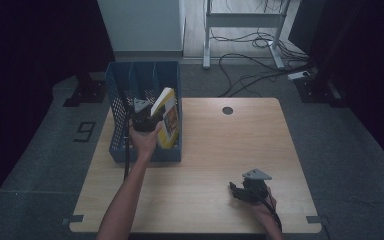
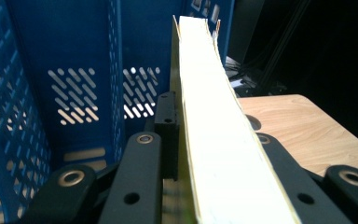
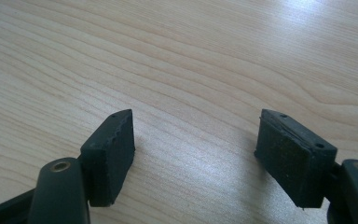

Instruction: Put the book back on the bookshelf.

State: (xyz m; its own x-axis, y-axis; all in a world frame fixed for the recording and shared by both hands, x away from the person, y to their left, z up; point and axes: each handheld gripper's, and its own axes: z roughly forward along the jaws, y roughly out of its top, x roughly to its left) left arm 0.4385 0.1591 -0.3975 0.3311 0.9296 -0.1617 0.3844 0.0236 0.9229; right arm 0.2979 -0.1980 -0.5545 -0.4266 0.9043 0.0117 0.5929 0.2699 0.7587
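**Book held tight at the blue rack**

Near the person, at the right, the right gripper [image 1: 240, 190] sits low on the wooden surface [image 1: 220, 150]. Its jaws stand wide apart with only bare wood between them. They hold nothing.

Farther away, at the left, the left gripper [image 1: 145, 121] has its jaws clamped on a yellow book [image 1: 166, 116]. In the left gripper view the book's [image 2: 214, 140] pale page edge runs right between the two black jaws, which press on its covers from both sides. The book is at the right end of the blue file rack [image 1: 130, 82], against the rack's right side slot. Whether its bottom rests in the rack cannot be told.

The book's long side runs from near to far, away from the jaws. It stands on edge and leans a bit to the right.

The surface is light wood with a round hole [image 1: 227, 110] near its far edge. Beyond it lie grey floor, black cables [image 1: 250, 60] and the white legs of a frame [image 1: 245, 25]. The room is dark at both sides.
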